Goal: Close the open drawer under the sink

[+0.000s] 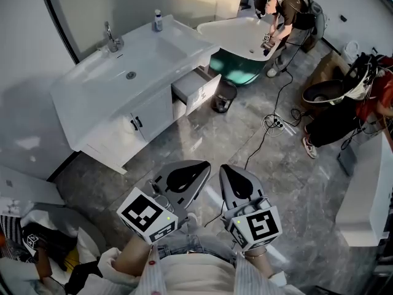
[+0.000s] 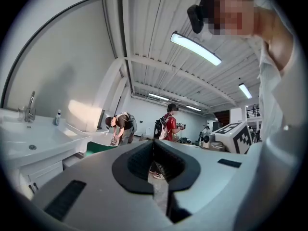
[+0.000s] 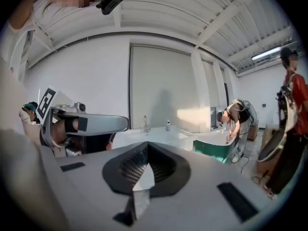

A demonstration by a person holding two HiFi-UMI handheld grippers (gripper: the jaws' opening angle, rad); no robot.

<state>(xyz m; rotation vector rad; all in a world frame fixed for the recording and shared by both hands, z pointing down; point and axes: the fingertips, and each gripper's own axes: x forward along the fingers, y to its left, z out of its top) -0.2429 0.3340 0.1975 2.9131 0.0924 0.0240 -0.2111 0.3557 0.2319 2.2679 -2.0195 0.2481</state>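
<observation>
Left tongs (image 1: 206, 164), right tongs (image 1: 223, 168) closed, empty; drawer (image 1: 197, 89) under sink (image 1: 147, 57) open, contents unseen.

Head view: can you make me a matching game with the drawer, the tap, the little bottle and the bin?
Things:
1. white drawer under the sink
2. silver metal tap
3. small pale bottle
4. dark round bin

Places or states:
A. on the grey floor
B. pulled out, open
C. on the counter's end next to the bathtub
D. at the edge of the white basin

Pairs: 1-B, 2-D, 3-C, 4-A
</observation>
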